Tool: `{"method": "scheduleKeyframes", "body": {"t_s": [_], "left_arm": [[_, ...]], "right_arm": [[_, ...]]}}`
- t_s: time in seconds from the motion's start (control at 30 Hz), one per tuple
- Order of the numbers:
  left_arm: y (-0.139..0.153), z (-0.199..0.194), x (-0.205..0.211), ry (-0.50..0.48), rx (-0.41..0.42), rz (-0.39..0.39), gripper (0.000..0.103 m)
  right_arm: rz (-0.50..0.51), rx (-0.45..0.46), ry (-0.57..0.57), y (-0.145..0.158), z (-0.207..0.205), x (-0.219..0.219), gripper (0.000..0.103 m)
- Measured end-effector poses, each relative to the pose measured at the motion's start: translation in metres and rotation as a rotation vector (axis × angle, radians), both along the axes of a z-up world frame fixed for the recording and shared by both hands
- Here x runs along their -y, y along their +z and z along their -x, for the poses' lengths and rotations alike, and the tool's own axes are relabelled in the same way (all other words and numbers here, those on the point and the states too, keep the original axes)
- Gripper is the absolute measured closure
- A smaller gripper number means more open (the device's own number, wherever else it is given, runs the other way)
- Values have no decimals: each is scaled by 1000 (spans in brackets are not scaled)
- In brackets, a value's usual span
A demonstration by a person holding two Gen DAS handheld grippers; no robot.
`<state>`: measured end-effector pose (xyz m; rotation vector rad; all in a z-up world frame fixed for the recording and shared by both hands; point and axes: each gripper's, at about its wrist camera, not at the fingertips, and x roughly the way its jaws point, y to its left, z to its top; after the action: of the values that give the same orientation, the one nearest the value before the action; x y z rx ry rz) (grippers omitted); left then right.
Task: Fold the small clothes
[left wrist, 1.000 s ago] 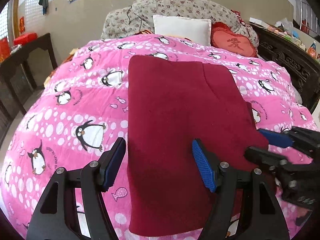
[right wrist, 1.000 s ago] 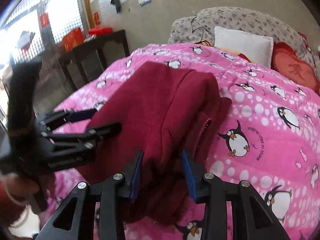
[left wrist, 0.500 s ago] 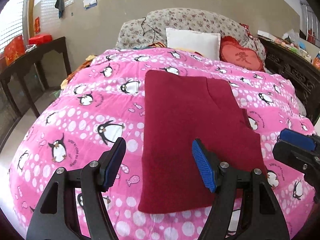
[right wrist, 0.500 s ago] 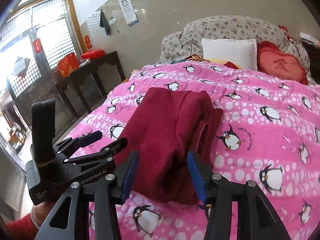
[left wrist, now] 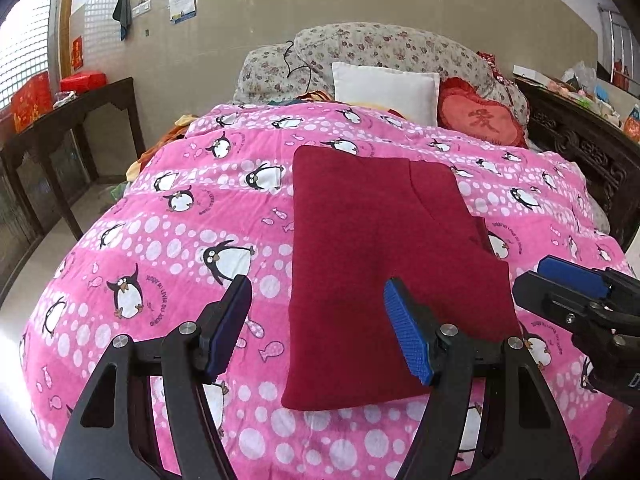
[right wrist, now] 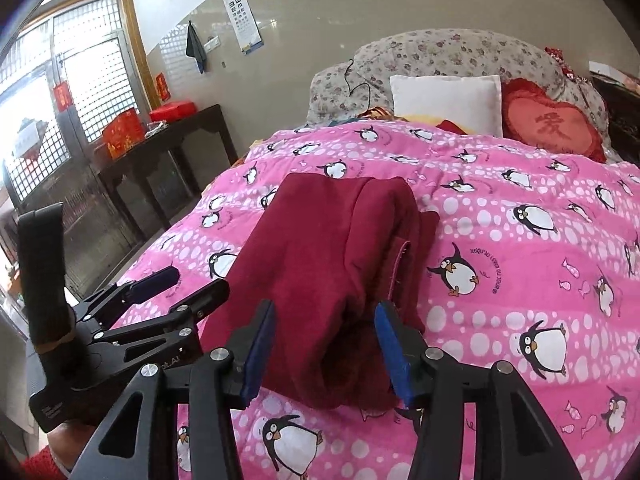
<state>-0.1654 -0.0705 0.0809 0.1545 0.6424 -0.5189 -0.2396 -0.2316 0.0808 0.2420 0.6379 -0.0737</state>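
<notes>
A dark red garment (left wrist: 372, 264) lies folded flat on the pink penguin quilt (left wrist: 160, 240); it also shows in the right wrist view (right wrist: 320, 264), with layered folds along its right edge. My left gripper (left wrist: 320, 328) is open and empty, held above the garment's near left edge. My right gripper (right wrist: 324, 344) is open and empty, its blue pads either side of the garment's near end without touching it. The right gripper shows at the right in the left wrist view (left wrist: 576, 292); the left gripper shows at the left in the right wrist view (right wrist: 160, 292).
A white pillow (left wrist: 384, 88), a red heart cushion (left wrist: 480, 120) and a floral bolster (left wrist: 380, 48) lie at the bed's head. A dark wooden side table (left wrist: 72, 120) stands to the left. A carved dark bed rail (left wrist: 580, 148) runs along the right.
Both grippers have drawn back and up from the garment. The right gripper, earlier closing around the garment's edge, is now open wider and clear of it. The garment lies still.
</notes>
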Motion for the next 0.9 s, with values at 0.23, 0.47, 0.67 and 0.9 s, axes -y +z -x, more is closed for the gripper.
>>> {"method": "scheduleKeyframes", "body": {"t_s": [0.23,0.47,0.67,0.9], "left_arm": [[0,0,0,3,2,-3,34],[-2,-1,2,7,4,-9,34],[-4,-1,4,10,9,-27,34],[-5,-3,5,14,13,-40,34]], "right_arm": [[-4,0,11,0,-3,-2,54],[-7,-6,16,-2,-7,-3,54],[-5,-9,19,-3,-10,-4,54],[-16,-18,19,-6,-15,-3,54]]}}
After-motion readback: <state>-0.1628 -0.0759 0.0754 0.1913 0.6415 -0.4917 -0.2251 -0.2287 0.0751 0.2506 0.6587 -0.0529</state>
